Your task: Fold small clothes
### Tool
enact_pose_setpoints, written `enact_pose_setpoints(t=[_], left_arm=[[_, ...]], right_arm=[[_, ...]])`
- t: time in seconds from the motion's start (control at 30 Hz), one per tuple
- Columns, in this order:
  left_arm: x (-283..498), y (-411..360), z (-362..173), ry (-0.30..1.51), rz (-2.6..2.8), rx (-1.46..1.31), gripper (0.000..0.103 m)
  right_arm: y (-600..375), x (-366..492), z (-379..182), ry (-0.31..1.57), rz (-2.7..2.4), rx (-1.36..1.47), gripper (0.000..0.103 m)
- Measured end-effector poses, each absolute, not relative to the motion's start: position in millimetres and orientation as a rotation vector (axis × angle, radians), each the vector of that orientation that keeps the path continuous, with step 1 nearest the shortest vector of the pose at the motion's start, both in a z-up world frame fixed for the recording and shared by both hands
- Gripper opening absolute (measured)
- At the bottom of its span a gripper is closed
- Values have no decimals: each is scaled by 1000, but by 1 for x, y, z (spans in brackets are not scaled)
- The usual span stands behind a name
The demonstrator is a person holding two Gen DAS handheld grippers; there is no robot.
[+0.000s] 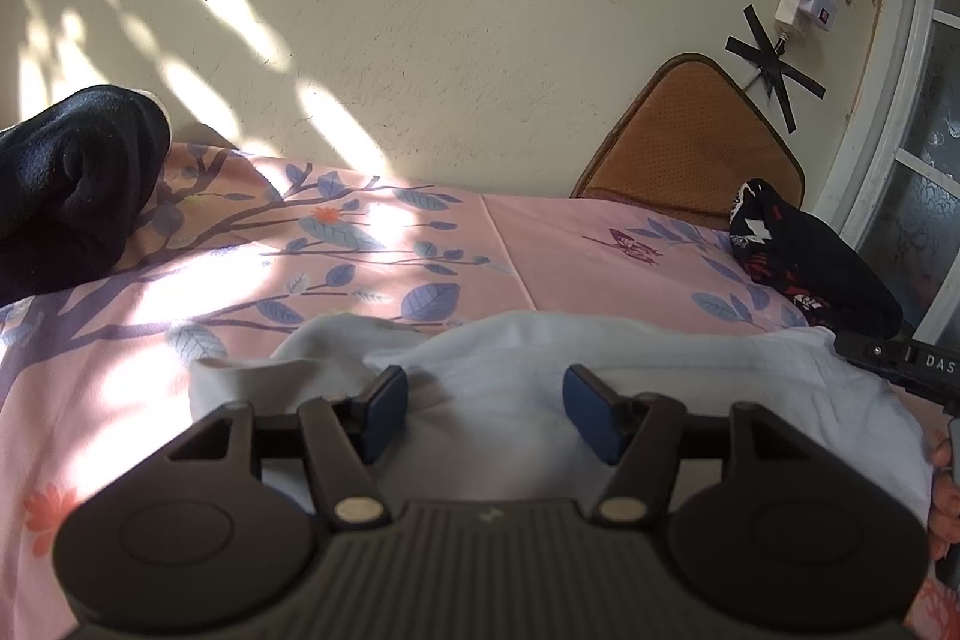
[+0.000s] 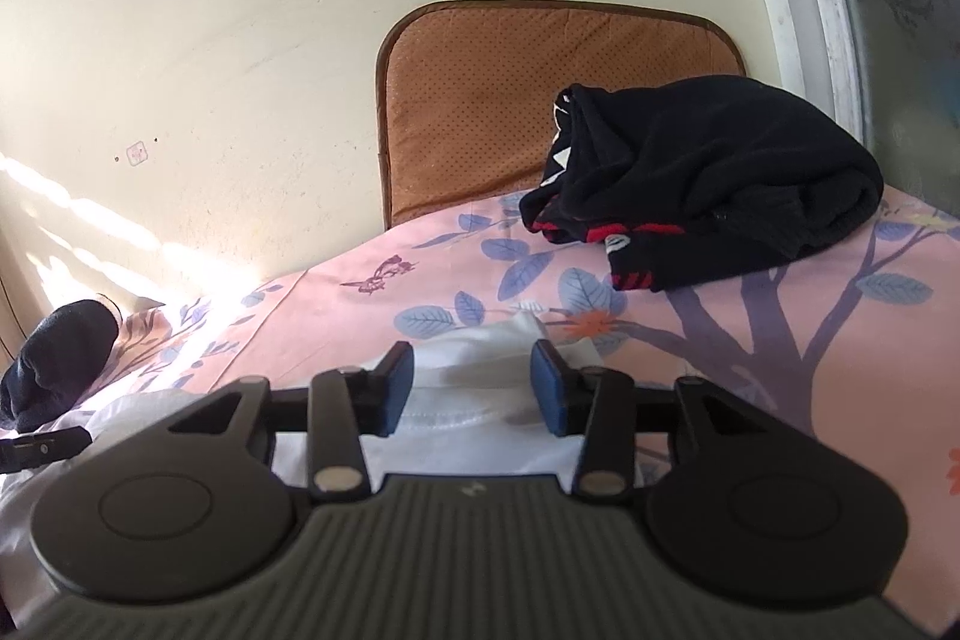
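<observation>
Both grippers, left (image 1: 480,415) and right (image 2: 474,391), stand with jaws apart over a white garment (image 1: 600,358) and pinch nothing. The garment lies rumpled on the pink bedsheet (image 1: 540,250), near its front edge. A black garment (image 2: 708,184) sits by the cushion (image 2: 480,100) at the wall, well apart.

Soft white cotton-like garment (image 1: 540,358), matt, lightly creased. Pink leaf-printed bedsheet (image 1: 540,244): smooth woven cloth. Black fleecy garment with red trim (image 2: 708,184): napped. Brown perforated cushion (image 2: 480,100): dimpled. Cream wall (image 1: 420,40): rough plaster, matt.
</observation>
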State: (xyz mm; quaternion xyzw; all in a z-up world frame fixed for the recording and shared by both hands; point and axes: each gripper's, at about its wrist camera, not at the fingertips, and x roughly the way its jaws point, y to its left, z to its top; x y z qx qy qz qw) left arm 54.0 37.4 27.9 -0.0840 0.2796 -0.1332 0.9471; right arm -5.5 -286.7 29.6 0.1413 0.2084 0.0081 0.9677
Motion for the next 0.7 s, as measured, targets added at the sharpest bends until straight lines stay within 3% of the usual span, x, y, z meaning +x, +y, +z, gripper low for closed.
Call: enact_pose_setpoints(t=[0.7], left_arm=[[54, 36, 28, 569, -270, -169, 63]], right_arm=[[-289, -5, 29, 420, 17, 286, 47]])
